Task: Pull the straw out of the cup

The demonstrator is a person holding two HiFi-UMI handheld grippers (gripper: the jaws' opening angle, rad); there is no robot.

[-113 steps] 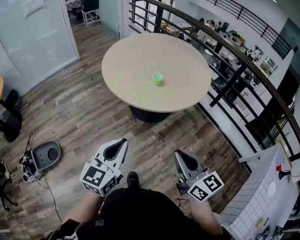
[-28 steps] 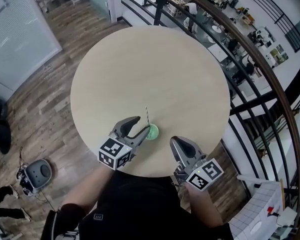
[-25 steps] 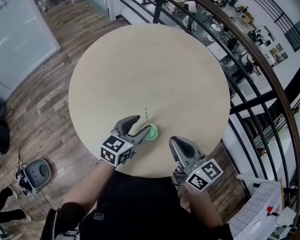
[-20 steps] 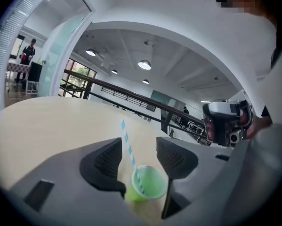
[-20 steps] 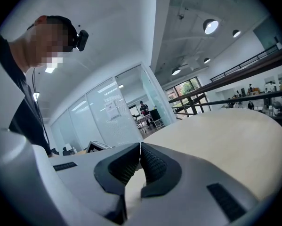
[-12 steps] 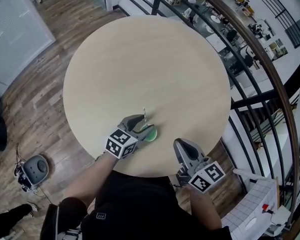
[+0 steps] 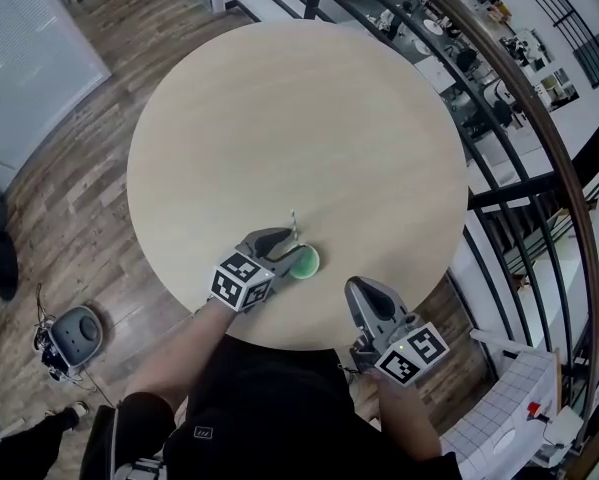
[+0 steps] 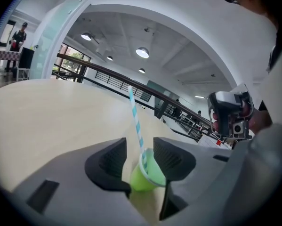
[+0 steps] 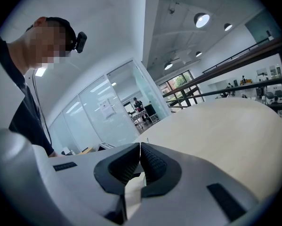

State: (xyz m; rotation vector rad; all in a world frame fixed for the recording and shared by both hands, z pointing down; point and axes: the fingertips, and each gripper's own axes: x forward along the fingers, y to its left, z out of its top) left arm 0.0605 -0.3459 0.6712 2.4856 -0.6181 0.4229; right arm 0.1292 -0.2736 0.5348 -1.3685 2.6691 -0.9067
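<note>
Straw (image 8: 136, 121) in green cup (image 8: 146, 177) between left tongs (image 8: 140, 143) on round table (image 7: 299, 118)

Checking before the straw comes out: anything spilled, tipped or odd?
Nothing stands out. The cup stands upright on the table, straw in it, no spill, between the left gripper's open jaws, which have just been closing.

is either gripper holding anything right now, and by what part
Right gripper shut, empty. Left gripper has just been closing round the green cup, at its sides; a grip cannot be told.
</note>
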